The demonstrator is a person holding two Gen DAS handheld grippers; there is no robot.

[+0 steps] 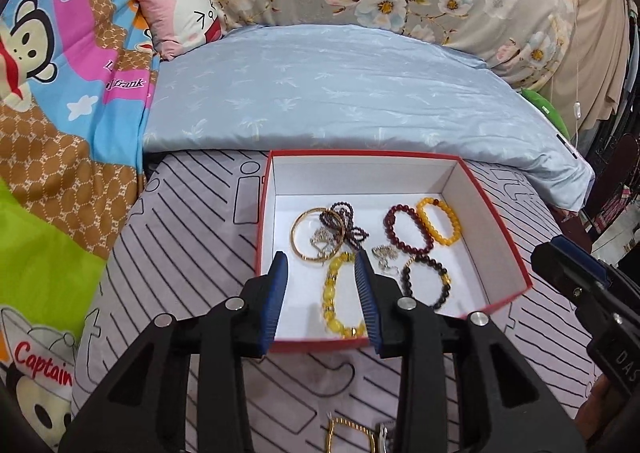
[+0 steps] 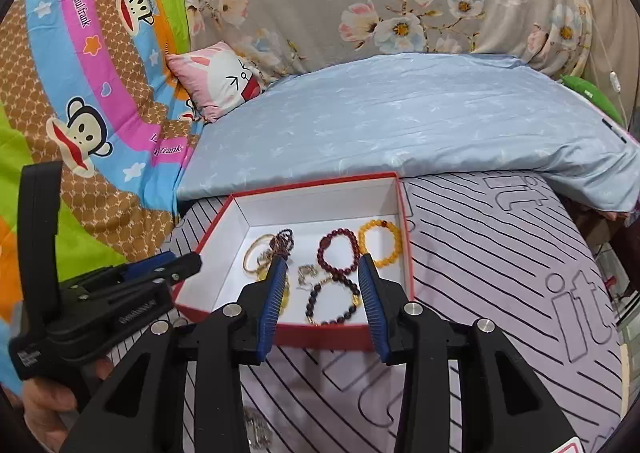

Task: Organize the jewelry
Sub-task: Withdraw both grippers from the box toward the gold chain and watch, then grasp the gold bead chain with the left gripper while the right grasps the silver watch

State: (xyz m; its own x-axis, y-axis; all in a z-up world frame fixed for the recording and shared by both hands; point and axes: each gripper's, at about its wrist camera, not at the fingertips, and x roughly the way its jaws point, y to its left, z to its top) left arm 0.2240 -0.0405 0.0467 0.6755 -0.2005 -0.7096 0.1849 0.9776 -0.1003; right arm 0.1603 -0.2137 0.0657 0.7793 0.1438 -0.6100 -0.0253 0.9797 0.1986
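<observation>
Both grippers (image 1: 320,257) (image 2: 322,261) open, empty, above box (image 1: 360,159)

1. The left gripper (image 1: 321,259) points forward and downward, its two blue-padded fingers (image 1: 276,301) parted with nothing pressed between them.
2. The right gripper (image 2: 322,263) is angled the same way, its blue-padded fingers (image 2: 372,305) also apart and gripping nothing.
3. The two grippers are held side by side, near each other.
4. A hand (image 2: 52,401) wraps the left gripper's black handle, seen at the lower left of the right wrist view.
</observation>
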